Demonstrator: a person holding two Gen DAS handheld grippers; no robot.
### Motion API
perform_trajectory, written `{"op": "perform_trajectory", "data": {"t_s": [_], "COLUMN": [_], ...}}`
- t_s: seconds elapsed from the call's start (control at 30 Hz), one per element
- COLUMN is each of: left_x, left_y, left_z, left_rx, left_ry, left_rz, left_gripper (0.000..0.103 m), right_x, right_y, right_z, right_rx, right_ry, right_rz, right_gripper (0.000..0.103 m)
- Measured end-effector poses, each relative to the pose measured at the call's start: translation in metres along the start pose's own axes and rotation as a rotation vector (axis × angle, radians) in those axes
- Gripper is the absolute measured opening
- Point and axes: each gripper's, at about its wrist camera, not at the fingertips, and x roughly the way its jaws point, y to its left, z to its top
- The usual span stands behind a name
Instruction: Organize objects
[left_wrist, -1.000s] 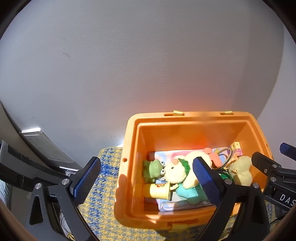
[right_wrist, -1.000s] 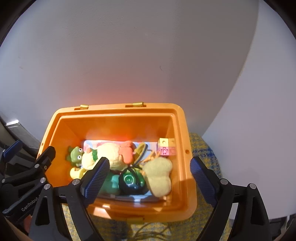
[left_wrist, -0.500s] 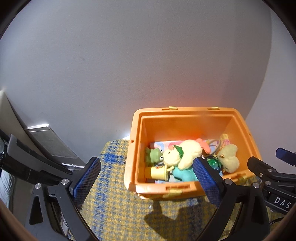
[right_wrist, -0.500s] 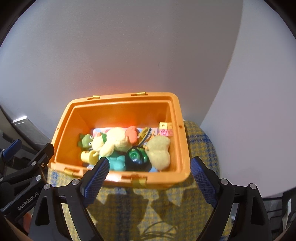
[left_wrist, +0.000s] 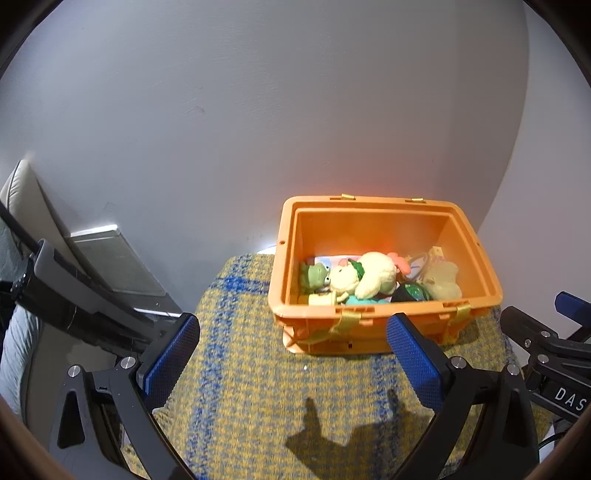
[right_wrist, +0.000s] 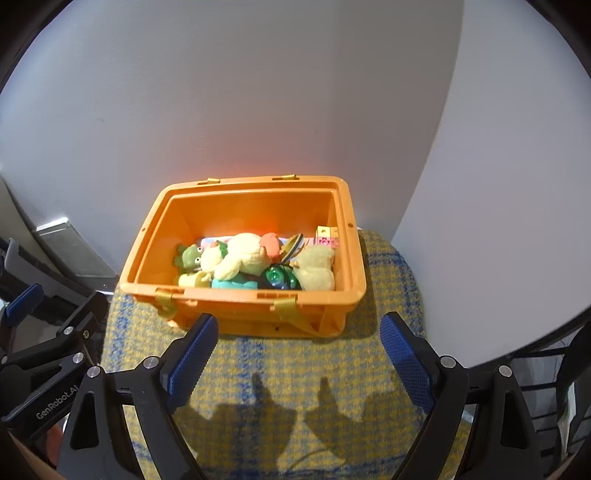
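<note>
Against the grey wall, at 12 o'clock from both grippers, sits the orange bin (right_wrist: 245, 295), lid off, resting on a yellow-and-blue woven cloth (right_wrist: 258, 369).

Bin contents, right wrist view:
- green frog toy (right_wrist: 190, 254) at 9 o'clock inside the bin, against the left wall.
- cream plush (right_wrist: 240, 254) in the centre, lying across the other toys.
- orange-pink piece (right_wrist: 270, 246) just at 1 o'clock of the cream plush, touching it.
- dark green round toy (right_wrist: 277, 277) at 6 o'clock of centre, near the front wall.
- pale yellow plush (right_wrist: 317, 267) at 3 o'clock, beside the right wall.
- yellow-and-pink block (right_wrist: 327, 236) at 1 o'clock, in the far right corner.
- small yellow cup (right_wrist: 192, 280) and a teal item (right_wrist: 233, 283) along the front wall, at 7 o'clock.

Two yellow latches (right_wrist: 286, 304) hang on the front wall of the bin.

Left gripper (left_wrist: 291, 354): fingers wide apart, nothing between the blue pads; bin lies at 1 o'clock of it, clear of both pads.
Right gripper (right_wrist: 295, 347): fingers wide apart, nothing between them; bin straight ahead at 12 o'clock, near but not touched.

Shadows of both grippers fall on the cloth in front of the bin. Grey panel (left_wrist: 110, 262) leans on the wall at 9 o'clock in the left wrist view.
</note>
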Motion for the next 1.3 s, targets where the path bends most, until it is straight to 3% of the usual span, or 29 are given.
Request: {"op": "perform_trajectory", "data": {"t_s": [0.57, 1.3], "left_x": [-0.039, -0.062], "left_y": [0.02, 0.028], "left_z": [-0.056, -0.128], "left_rx": [-0.026, 0.018], "left_ry": [0.027, 0.143], "left_rz": [0.013, -0.057], "left_gripper": [0.103, 0.103], "right_x": [-0.028, -0.052], "right_y": [-0.002, -0.007], "right_z": [-0.057, -0.133], "right_rx": [0.026, 0.035], "right_ry": [0.035, 0.12], "right_rz": [0.018, 0.017], "right_gripper": [0.089, 0.089]}}
